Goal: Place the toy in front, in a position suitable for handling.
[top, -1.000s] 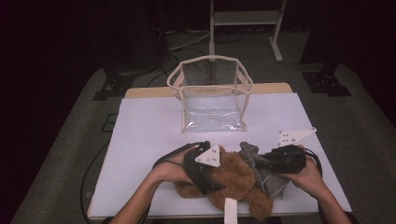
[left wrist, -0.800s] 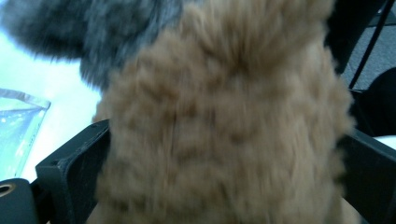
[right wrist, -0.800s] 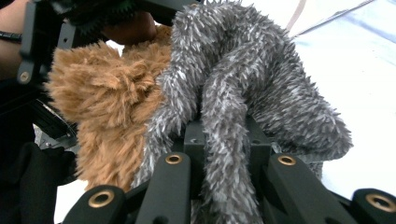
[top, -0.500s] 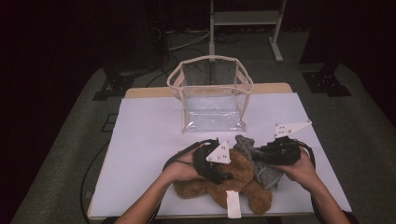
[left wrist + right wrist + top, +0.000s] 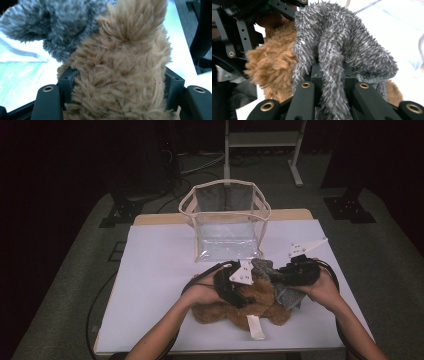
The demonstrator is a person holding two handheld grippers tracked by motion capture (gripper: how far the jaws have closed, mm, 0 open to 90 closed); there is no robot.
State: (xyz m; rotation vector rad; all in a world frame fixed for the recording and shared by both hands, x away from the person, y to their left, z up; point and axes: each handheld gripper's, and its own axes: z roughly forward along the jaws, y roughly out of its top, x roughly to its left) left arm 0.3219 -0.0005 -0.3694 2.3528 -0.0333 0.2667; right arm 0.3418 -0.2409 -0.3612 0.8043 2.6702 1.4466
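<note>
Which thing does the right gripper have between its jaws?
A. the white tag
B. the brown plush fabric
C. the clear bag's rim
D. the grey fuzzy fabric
D: in the right gripper view the right gripper has its jaws pinched on a fold of the grey fuzzy fabric, beside the brown plush fabric.

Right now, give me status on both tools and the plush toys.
Left tool just closed on brown plush. Right tool shut on grey plush. Clear bag open beyond, path unobstructed.
</note>
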